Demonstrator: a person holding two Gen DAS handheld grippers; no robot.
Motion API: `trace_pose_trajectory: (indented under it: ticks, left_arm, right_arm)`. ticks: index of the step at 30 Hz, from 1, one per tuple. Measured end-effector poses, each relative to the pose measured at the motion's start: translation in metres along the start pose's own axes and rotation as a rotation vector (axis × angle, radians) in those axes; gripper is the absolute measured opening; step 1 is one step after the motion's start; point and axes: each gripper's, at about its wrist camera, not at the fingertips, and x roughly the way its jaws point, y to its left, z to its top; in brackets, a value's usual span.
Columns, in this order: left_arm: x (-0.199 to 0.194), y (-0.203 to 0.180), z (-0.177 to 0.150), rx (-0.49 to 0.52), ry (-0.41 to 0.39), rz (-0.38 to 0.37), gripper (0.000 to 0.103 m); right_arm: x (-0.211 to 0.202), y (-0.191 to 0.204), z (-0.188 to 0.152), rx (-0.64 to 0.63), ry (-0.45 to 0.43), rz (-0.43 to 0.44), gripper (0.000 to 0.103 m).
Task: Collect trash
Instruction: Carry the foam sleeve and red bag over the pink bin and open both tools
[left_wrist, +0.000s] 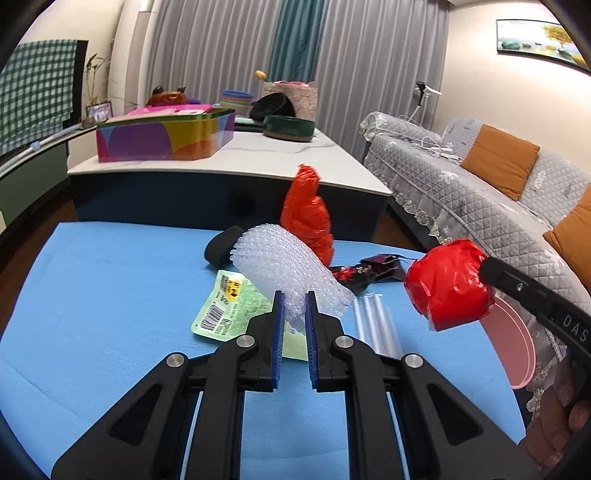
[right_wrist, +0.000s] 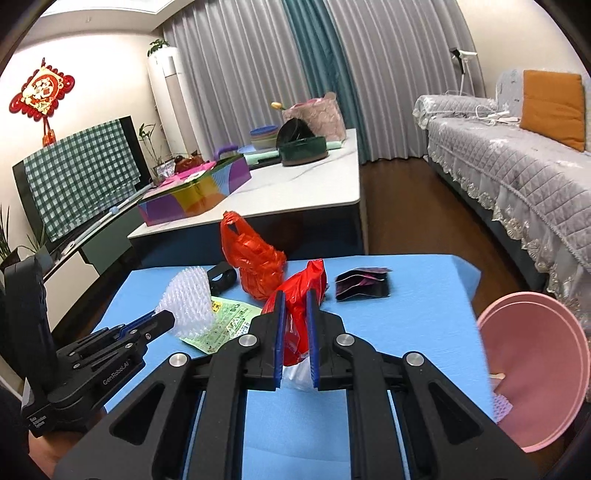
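Evidently lifting trash clear for binning: left gripper (left_wrist: 294, 308) jaws pinching bubble wrap (left_wrist: 284, 273), right gripper (right_wrist: 296, 306) jaws pinching red wrapper (right_wrist: 301, 295), pink bin (right_wrist: 535, 369) beside bench (right_wrist: 424, 295).

My left jaws pinch one end of a clear bubble wrap (left_wrist: 288, 273), a puffy crumpled bundle lifted off the blue mat. My right jaws clamp a crinkled red wrapper (right_wrist: 301, 306), upright. Behind them a red plastic bag (right_wrist: 255, 266) stands bunched, handle up. A green labelled packet (left_wrist: 236, 314) lies flat, near left. A dark foil wrapper (right_wrist: 362, 286) lies far right. The pink bin (right_wrist: 535, 376) sits off the mat's right edge.
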Motion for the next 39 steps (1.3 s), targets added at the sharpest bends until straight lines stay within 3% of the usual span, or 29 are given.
trace_pose_trajectory:
  ticks: [25,39]
  left_arm:
    - [-0.038,-0.048,-0.007,0.097,-0.032,-0.079,0.011]
    - [-0.029,-0.073,-0.01,0.115,-0.017,-0.119,0.011]
  right_arm:
    - [-0.083,-0.031,0.004,-0.015,-0.102,-0.154,0.011]
    - [-0.092,-0.063,0.001,0.022,-0.114,-0.234,0.011]
